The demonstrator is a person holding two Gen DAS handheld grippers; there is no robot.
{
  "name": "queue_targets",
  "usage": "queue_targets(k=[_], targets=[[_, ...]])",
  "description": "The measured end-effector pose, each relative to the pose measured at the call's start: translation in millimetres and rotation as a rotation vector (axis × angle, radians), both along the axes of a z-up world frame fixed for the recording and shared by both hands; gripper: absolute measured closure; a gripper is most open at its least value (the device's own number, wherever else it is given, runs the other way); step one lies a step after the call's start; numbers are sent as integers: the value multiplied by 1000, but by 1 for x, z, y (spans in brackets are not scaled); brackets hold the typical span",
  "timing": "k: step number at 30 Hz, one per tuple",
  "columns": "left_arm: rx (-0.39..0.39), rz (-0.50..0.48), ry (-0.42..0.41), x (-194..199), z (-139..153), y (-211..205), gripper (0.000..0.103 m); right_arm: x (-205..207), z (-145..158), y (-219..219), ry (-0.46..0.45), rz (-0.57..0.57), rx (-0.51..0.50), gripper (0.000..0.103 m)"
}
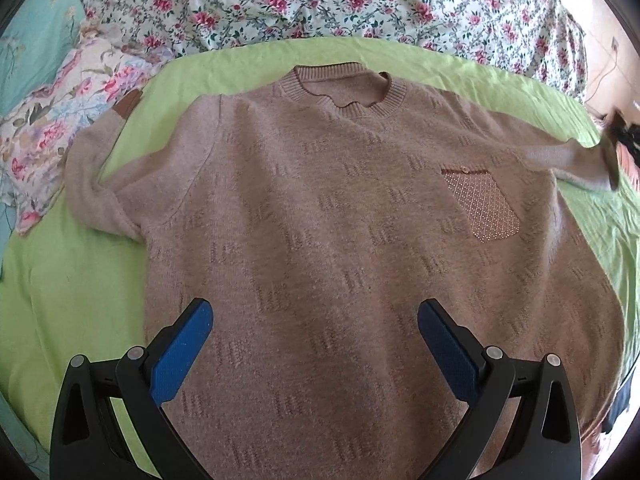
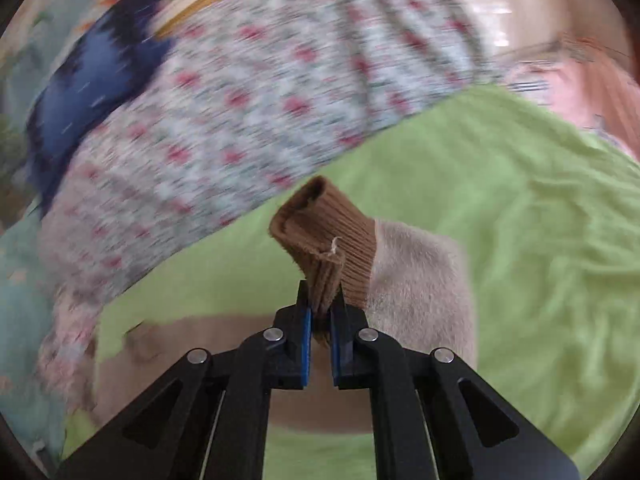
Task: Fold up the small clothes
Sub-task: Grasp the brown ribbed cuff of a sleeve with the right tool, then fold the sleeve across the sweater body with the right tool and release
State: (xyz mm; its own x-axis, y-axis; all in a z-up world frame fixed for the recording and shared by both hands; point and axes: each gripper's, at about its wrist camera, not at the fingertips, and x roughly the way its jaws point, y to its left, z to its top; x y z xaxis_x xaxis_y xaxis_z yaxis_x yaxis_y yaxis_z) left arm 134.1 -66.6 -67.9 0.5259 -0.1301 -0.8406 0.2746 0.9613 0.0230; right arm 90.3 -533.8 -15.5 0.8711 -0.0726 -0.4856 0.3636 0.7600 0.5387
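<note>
On the green sheet [image 1: 60,280] the beige sweater [image 1: 320,220] lies face up, collar at 12 o'clock, chest pocket [image 1: 482,204] toward 2 o'clock. My left gripper [image 1: 314,322] hovers over its lower body, fingers spread wide, touching nothing. My right gripper [image 2: 320,312] is pinched tight on the brown ribbed cuff [image 2: 324,240], sleeve lifted off the sheet. Floral quilt [image 1: 320,0] bunched at 12 o'clock. Right view blurred.
</note>
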Motion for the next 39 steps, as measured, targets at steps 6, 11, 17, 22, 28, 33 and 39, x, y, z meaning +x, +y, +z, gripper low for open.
queue_targets(k=[6,11,17,22,28,33,39], targets=[[-55,20,4,-3,1,25,1,99,-8,135,-22,334,126,94],[-90,34,-9,0,4,49,1,155,-24,238,6,522,185,94],[-157,66,4,13,1,74,1,199,-54,325,84,671,201,94],[-230,76,17,31,-7,86,1,221,-75,357,146,763,225,87],[-329,45,63,76,-19,72,1,185,-61,323,75,694,259,65],[-378,34,119,128,-34,51,1,115,-44,253,4,514,234,65],[-380,30,69,157,-35,32,80,47,-45,169,11,249,184,64]])
